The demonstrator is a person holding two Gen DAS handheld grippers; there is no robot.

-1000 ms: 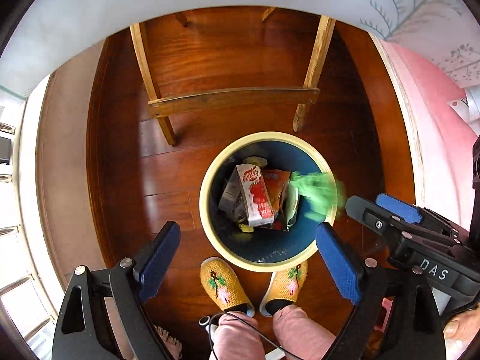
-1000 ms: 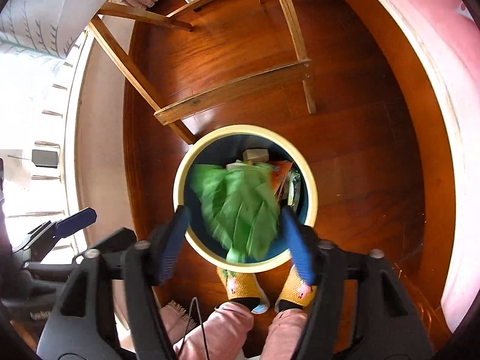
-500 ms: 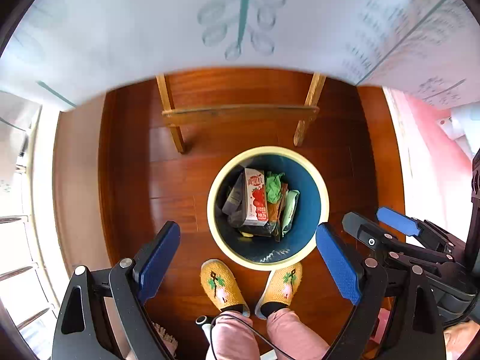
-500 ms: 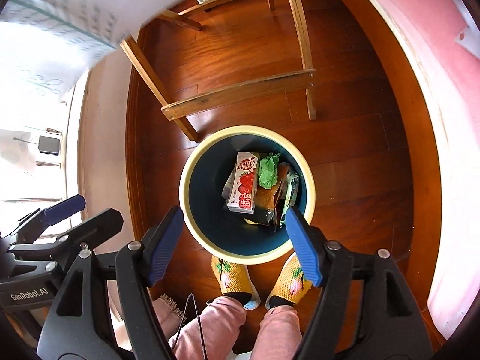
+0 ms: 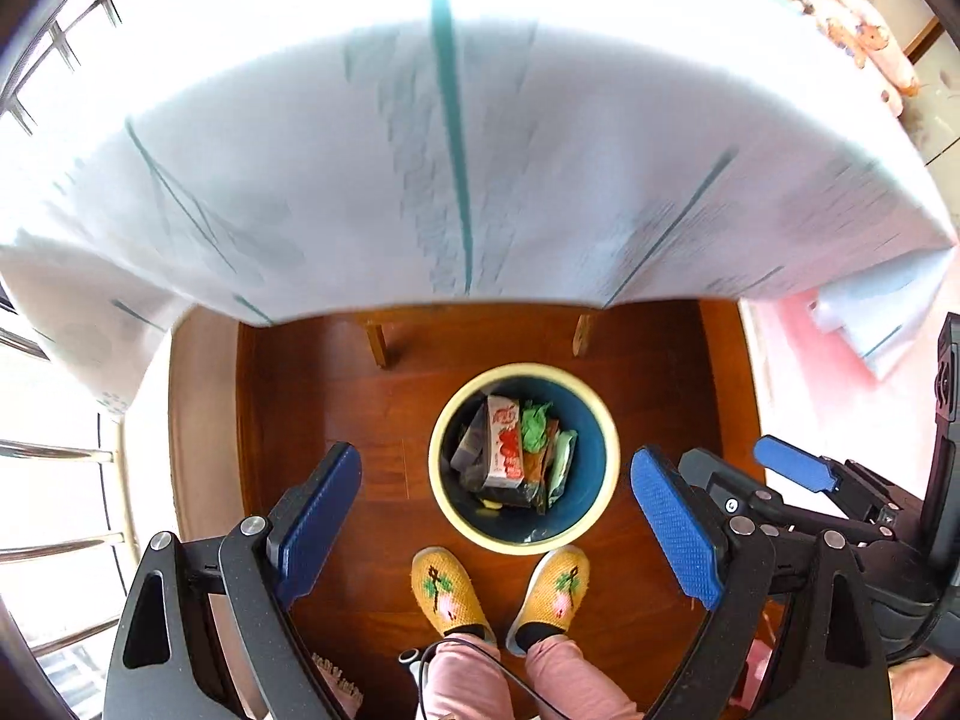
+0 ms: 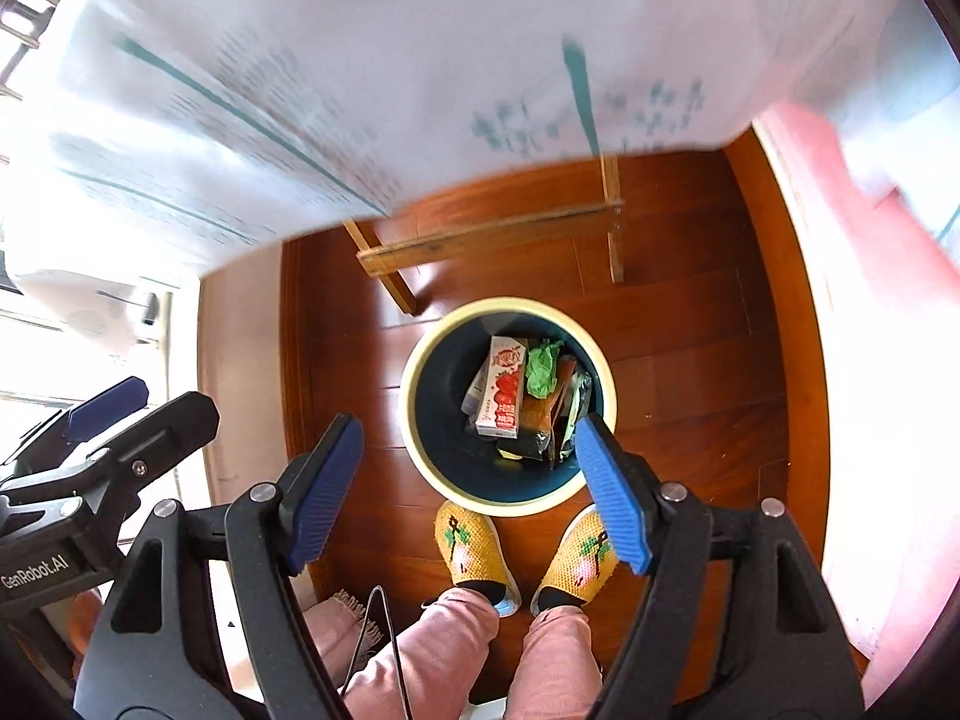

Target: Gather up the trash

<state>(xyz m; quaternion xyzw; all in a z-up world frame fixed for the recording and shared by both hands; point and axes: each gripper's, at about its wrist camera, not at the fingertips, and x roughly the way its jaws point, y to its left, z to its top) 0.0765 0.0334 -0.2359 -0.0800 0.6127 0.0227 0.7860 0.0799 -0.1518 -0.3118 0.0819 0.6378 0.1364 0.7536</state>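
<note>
A round bin with a cream rim (image 5: 456, 516) (image 6: 420, 468) stands on the wooden floor below both grippers. Inside lie a red and white carton (image 5: 503, 443) (image 6: 503, 390), a crumpled green wrapper (image 5: 535, 423) (image 6: 542, 367) and several dark packets. My left gripper (image 5: 498, 507) is open and empty, high above the bin. My right gripper (image 6: 468, 483) is open and empty too, high above the bin. The right gripper also shows at the right edge of the left wrist view (image 5: 798, 474).
A white tablecloth with teal lines (image 5: 456, 138) (image 6: 420, 60) hangs over the table edge and fills the upper view. Wooden table legs and a crossbar (image 6: 498, 234) stand behind the bin. The person's yellow slippers (image 5: 498, 585) are just before it. A pink surface (image 6: 870, 330) lies right.
The green wrapper left the right gripper and dropped into the bin. Both grippers have risen, so the bin looks smaller and the tablecloth fills more of the view.
</note>
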